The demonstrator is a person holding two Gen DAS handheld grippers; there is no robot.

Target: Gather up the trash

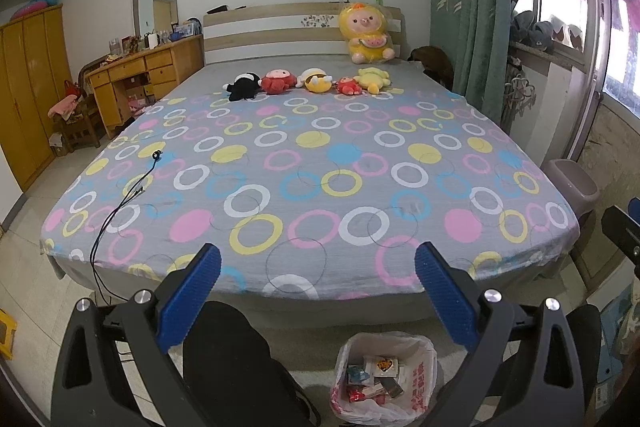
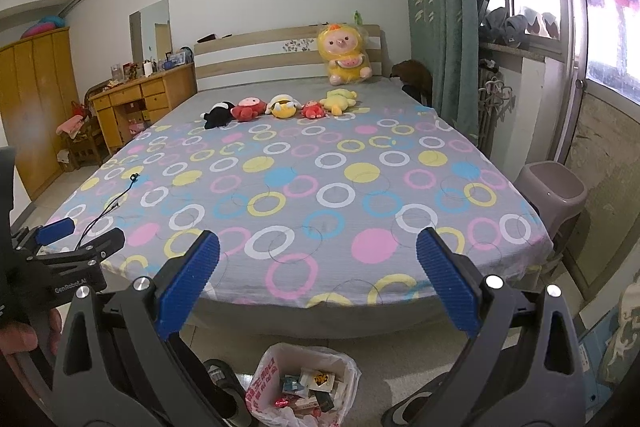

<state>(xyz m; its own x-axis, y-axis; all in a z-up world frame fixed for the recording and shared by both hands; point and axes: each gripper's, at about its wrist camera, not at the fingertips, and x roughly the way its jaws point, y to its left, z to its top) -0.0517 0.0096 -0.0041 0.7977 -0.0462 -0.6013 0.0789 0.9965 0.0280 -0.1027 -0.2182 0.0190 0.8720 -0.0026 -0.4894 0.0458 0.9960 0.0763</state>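
While both tools hang above the floor at the foot of the bed, each is spread wide and grips nothing: the left tool (image 1: pixel 318 263) and the right tool (image 2: pixel 318 251) show ribbed blue rubber pads on black, angular plastic arms with round silver bolts. In the right wrist view the left tool (image 2: pixel 78 233) appears at the left edge, held by a hand (image 2: pixel 24 339).

Below, on the pale tiled floor, stands the trash bin (image 1: pixel 384 379), lined with a thin, crinkled white plastic bag printed in red. Inside it lies the trash (image 1: pixel 376 377): small flat wrappers and cartons, some glossy, one with an orange and black print. Seen from the right wrist, the same trash bin (image 2: pixel 306 387) sits just short of the bed's end.

The bed (image 1: pixel 312 163) wears a smooth grey sheet patterned with rings and solid discs in pink, yellow, blue and white. A thin black cable (image 1: pixel 120 203) trails across its left side and down over the edge. Near the striped wooden headboard (image 1: pixel 272 33) sits a row of small plush toys (image 1: pixel 308 83), soft and rounded, with a large yellow plush (image 1: pixel 366 33) in clear wrapping leaning against the board. A rounded mauve plastic stool (image 2: pixel 552 191) stands beside the bed on the window side.
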